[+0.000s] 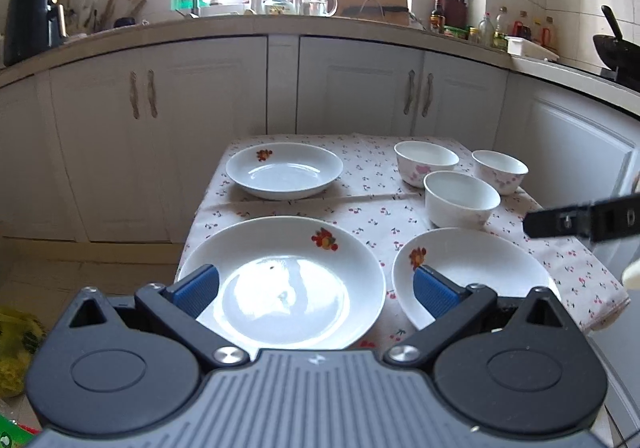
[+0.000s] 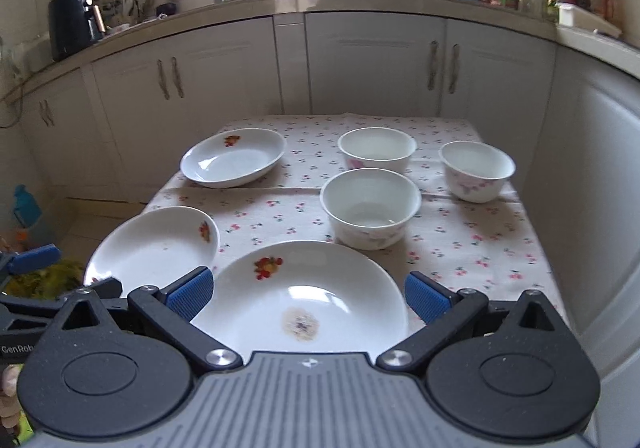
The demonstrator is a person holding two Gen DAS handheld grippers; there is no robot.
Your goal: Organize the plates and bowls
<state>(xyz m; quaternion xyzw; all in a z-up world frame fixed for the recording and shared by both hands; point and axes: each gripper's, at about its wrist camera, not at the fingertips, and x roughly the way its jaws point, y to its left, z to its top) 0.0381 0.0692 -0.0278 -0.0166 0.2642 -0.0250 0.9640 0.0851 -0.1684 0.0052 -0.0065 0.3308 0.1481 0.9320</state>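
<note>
Three white plates with fruit prints lie on a small table with a cherry-print cloth [image 1: 372, 208]. In the left wrist view a near-left plate [image 1: 280, 280] sits under my open left gripper [image 1: 316, 288], a near-right plate [image 1: 480, 268] lies beside it, and a far plate [image 1: 284, 170] lies at the back left. Three white bowls [image 1: 462, 198] [image 1: 426, 162] [image 1: 500, 170] stand at the back right. In the right wrist view my open right gripper [image 2: 308, 294] hovers over the near-right plate [image 2: 308, 300], with the nearest bowl [image 2: 370, 208] just beyond. Both grippers are empty.
White kitchen cabinets [image 1: 240, 108] and a cluttered counter with sink [image 1: 192, 12] stand behind the table. The floor drops off left of the table, with a yellow-green bag [image 1: 16, 352] there. The left gripper shows at the left edge of the right wrist view [image 2: 36, 260].
</note>
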